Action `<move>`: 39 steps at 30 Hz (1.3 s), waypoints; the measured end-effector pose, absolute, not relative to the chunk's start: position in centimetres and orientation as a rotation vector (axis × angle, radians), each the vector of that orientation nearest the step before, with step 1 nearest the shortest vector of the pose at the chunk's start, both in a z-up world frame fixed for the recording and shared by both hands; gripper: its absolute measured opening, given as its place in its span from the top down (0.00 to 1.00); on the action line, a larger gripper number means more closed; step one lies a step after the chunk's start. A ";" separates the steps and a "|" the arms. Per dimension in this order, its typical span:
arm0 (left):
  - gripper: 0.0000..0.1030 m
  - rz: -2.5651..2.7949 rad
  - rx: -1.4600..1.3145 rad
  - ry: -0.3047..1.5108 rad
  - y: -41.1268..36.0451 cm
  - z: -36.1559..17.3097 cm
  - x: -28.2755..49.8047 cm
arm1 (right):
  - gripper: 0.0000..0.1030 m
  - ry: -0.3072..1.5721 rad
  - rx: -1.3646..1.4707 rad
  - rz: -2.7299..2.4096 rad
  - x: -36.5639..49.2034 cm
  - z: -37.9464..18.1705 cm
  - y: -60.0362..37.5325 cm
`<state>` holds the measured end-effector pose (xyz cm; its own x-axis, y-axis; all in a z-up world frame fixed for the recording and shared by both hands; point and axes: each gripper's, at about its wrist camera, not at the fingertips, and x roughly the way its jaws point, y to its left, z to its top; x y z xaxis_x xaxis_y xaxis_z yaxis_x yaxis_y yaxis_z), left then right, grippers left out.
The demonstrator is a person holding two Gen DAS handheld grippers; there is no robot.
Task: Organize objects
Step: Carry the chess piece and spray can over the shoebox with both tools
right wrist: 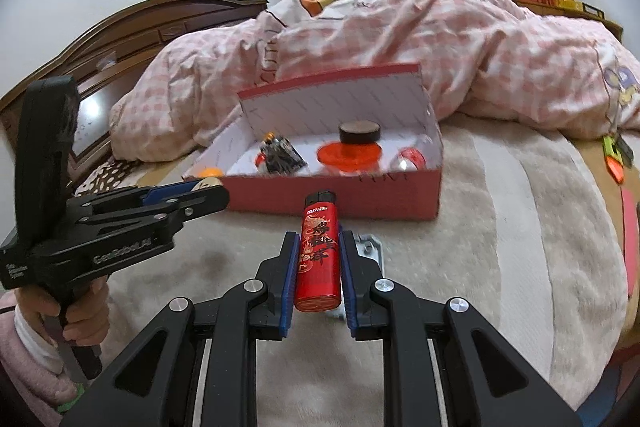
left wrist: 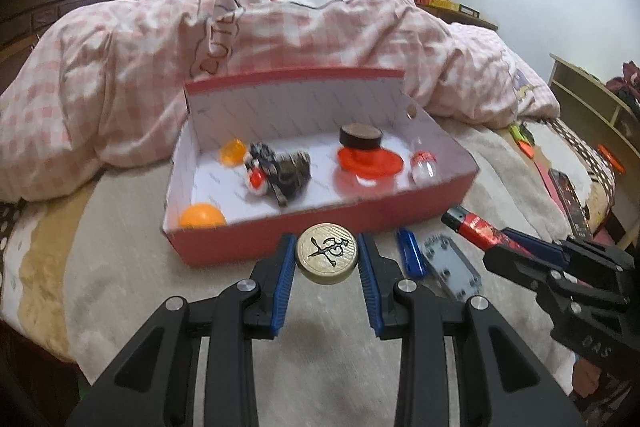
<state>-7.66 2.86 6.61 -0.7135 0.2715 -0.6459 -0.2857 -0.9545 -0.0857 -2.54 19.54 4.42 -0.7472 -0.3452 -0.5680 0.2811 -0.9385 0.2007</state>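
Observation:
A red box (left wrist: 280,231) with a white inside stands open on the bed; it also shows in the right wrist view (right wrist: 332,195). In it lie an orange ball (left wrist: 202,217), an orange gem (left wrist: 233,153), a dark toy (left wrist: 280,173), a red disc (left wrist: 370,161) under a dark puck (left wrist: 360,135), and a small bottle (left wrist: 423,165). My left gripper (left wrist: 326,259) is shut on a round chess piece (left wrist: 326,258) just before the box's front wall. My right gripper (right wrist: 319,251) is shut on a red lighter (right wrist: 318,255) in front of the box.
A blue clip (left wrist: 412,257) and a grey plate (left wrist: 452,267) lie on the beige blanket (left wrist: 120,287) right of my left gripper. A pink checked quilt (left wrist: 280,39) is piled behind the box. Small items lie at the bed's right edge (left wrist: 568,187).

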 end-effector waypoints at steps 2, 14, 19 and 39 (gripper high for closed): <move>0.70 2.670 -0.985 0.023 2.7 7.0 -8.5 | 0.80 -0.133 0.871 -2.654 -3.1 4.9 19.1; 0.70 2.723 -0.949 0.001 3.0 8.1 -14.1 | 0.80 -0.096 0.818 -2.665 -7.1 6.4 17.7; 0.70 2.727 -0.972 0.008 4.0 7.8 -16.8 | 0.80 -0.111 0.813 -2.685 -9.5 6.7 17.9; 0.70 2.732 -1.146 0.031 4.8 4.4 -22.8 | 0.80 -0.167 0.901 -2.737 -15.9 4.8 18.9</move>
